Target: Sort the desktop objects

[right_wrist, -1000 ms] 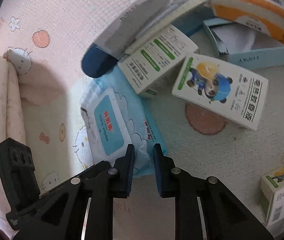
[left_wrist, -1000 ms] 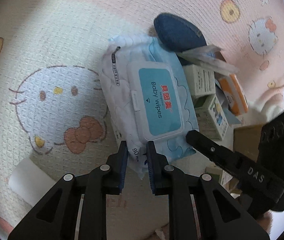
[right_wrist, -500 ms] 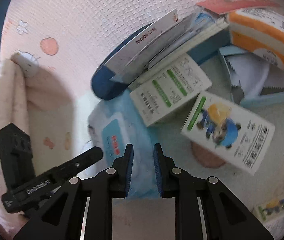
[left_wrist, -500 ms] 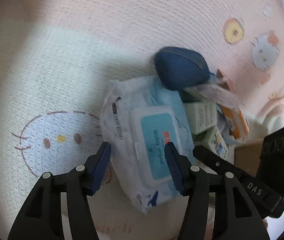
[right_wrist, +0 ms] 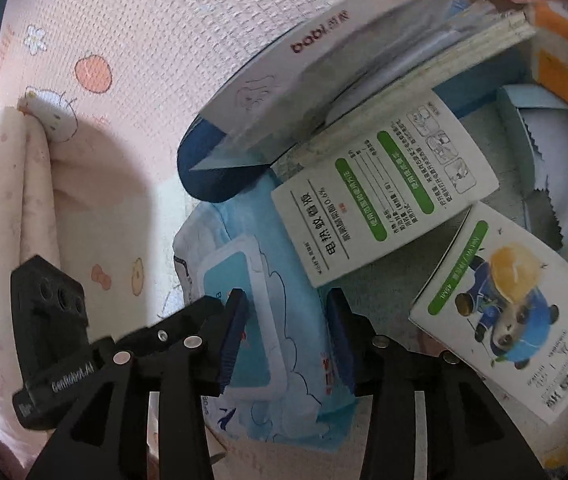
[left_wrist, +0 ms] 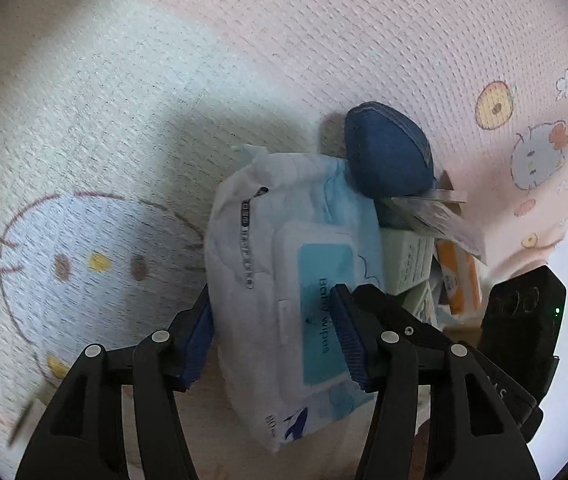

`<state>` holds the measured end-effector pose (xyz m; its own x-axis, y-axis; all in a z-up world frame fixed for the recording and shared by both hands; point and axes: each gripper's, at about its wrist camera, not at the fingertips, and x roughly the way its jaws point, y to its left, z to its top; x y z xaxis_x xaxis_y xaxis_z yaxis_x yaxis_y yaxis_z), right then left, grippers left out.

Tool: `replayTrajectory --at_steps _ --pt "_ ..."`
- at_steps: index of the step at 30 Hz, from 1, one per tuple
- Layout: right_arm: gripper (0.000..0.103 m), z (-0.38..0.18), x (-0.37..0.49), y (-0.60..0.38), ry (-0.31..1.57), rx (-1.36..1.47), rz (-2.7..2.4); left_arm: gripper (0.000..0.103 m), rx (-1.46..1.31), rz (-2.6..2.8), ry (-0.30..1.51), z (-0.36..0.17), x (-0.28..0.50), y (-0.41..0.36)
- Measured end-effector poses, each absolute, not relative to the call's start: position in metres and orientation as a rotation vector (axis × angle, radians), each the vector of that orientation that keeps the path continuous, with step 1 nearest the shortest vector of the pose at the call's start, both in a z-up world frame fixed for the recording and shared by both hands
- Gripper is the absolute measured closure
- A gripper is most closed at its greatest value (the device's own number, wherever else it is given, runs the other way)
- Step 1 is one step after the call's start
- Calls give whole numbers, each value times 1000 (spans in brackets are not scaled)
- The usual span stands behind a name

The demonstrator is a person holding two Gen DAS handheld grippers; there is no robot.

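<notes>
A blue and white baby wipes pack (left_wrist: 284, 280) lies on the pink cartoon mat (left_wrist: 164, 100). My left gripper (left_wrist: 274, 338) stands wide open low over it, one pad at the pack's left edge, the other over its lid. My right gripper (right_wrist: 288, 336) comes in from the other side, and its jaws are opening with the same wipes pack (right_wrist: 284, 320) between them. Neither pair of pads visibly presses on the pack. Each gripper shows in the other's view: the right gripper (left_wrist: 404, 312) and the left gripper (right_wrist: 188, 320).
A dark blue pouch (left_wrist: 388, 152) touches the pack's far end. Beside it lie a white and green box (right_wrist: 384, 192), a panda box (right_wrist: 504, 304), an orange box (right_wrist: 564, 52), a flat "bobi" packet (right_wrist: 324, 72) and an open light blue carton (right_wrist: 544, 152). A folded pink blanket (right_wrist: 4, 220) borders the mat.
Both grippers have moved in and down onto the wipes pack. The left jaws went from nearly shut to wide apart. The right jaws have started to part around the pack.
</notes>
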<state>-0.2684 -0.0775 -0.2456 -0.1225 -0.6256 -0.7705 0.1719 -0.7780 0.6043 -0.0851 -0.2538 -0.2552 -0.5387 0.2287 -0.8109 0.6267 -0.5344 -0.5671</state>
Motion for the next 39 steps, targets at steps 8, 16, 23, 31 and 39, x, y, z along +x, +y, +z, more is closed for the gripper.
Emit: replayTrajectory --at_steps 8,16,23,31,39 --pt "64 -253 -269 -73 -568 1613 -1911 54 1344 -2194 1266 -247 -86 -244" --pt "70 -236 -246 -79 -462 1596 -1888 59 1391 -2222 1130 -224 -78 -237" --pt "77 -201 -230 -62 -480 1517 -1961 61 1331 -2310 1101 -189 -76 -221" --pt "78 -134 -220 -28 -449 1352 -2087 61 1240 -2495 1025 -122 -88 -196" --pt "78 -84 -214 23 -387 1274 -2226 61 1227 -2650 952 -82 -122 -150"
